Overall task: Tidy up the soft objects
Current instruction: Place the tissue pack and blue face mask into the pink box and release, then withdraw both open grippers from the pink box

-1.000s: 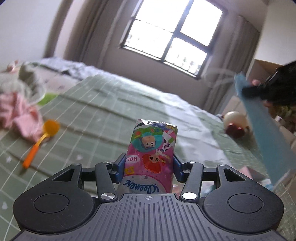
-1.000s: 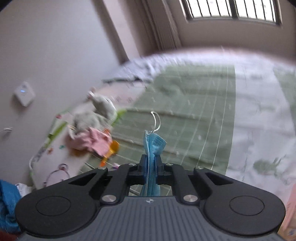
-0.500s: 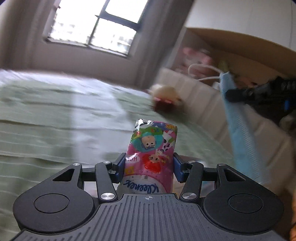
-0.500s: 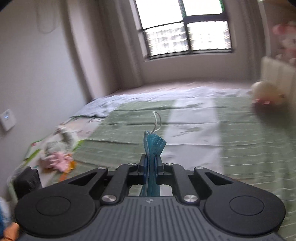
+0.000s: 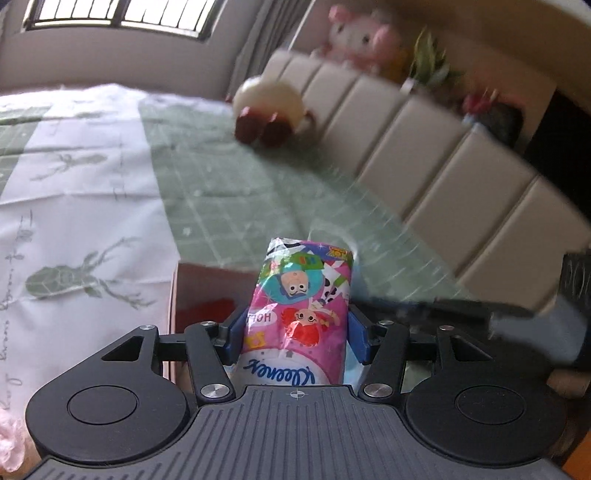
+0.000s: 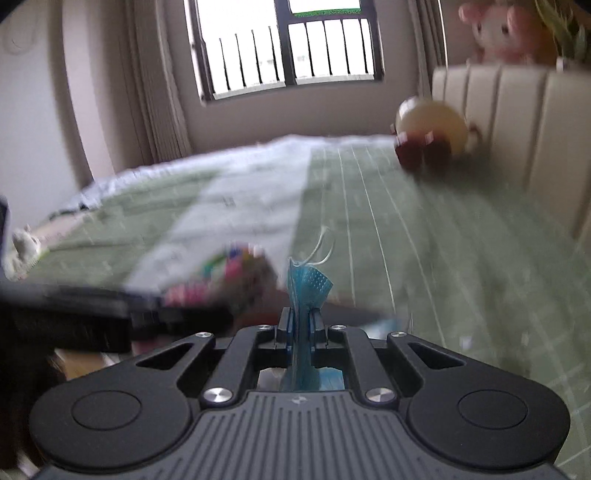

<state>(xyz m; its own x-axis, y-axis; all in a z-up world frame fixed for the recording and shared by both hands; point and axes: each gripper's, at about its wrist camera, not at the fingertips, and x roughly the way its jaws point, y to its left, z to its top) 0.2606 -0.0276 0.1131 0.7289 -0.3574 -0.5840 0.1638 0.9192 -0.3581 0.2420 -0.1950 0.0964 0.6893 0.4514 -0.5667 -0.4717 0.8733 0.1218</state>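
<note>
My left gripper (image 5: 297,332) is shut on a pink Kleenex tissue pack (image 5: 303,295) with cartoon print, held upright above a pink box (image 5: 207,291) on the bed. My right gripper (image 6: 301,321) is shut on a folded blue face mask (image 6: 306,291) with a white ear loop sticking up. The tissue pack also shows blurred in the right wrist view (image 6: 225,273), left of the mask, with the left gripper's dark body beside it. The right gripper shows as a dark blurred bar in the left wrist view (image 5: 461,310).
A green and white bedsheet (image 5: 92,192) covers the bed. A round cream and dark-red plush (image 5: 269,107) lies against the padded beige headboard (image 5: 443,158). A pink plush (image 5: 362,33) and plants sit on the shelf behind it. Stuffed toys (image 6: 22,247) lie at the far left.
Both grippers have swung right, from the toy pile toward the headboard, and come lower over the pink box. They still hold the tissue pack and the mask.
</note>
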